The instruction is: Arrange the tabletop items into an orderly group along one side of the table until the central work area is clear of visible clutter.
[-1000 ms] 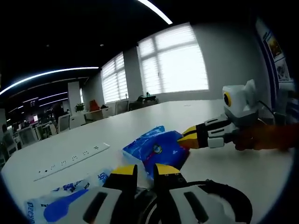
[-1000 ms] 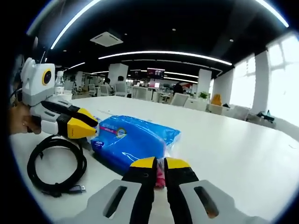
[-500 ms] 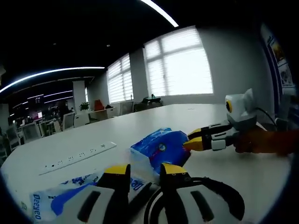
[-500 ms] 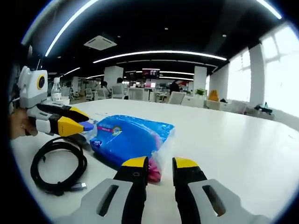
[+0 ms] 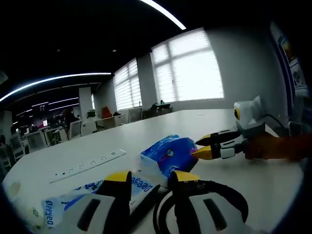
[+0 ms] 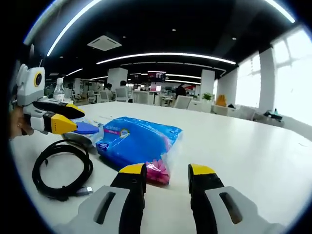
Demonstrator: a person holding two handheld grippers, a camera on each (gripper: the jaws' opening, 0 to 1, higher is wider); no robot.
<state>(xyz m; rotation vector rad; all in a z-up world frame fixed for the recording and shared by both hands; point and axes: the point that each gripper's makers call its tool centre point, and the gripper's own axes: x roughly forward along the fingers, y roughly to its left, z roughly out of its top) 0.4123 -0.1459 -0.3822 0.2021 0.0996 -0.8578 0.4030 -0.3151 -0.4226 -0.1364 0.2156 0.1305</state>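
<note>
Both grippers have just let go. Right gripper [image 6: 167, 176] went from pinched on the blue pack [image 6: 138, 140] to wide open, holding nothing; the pack lies on the table [image 6: 253, 151] just ahead of its tips. Left gripper [image 5: 149, 179] has opened wide too, straddling the white pouch [image 5: 92, 197], grip unclear. Cable [image 6: 62, 170] lies beside the pack. Looks like the pack is placed; grouping isn't finished.

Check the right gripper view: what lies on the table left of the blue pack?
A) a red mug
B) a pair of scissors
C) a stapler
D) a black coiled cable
D: the black coiled cable lies on the white table just left of the blue pack.
</note>
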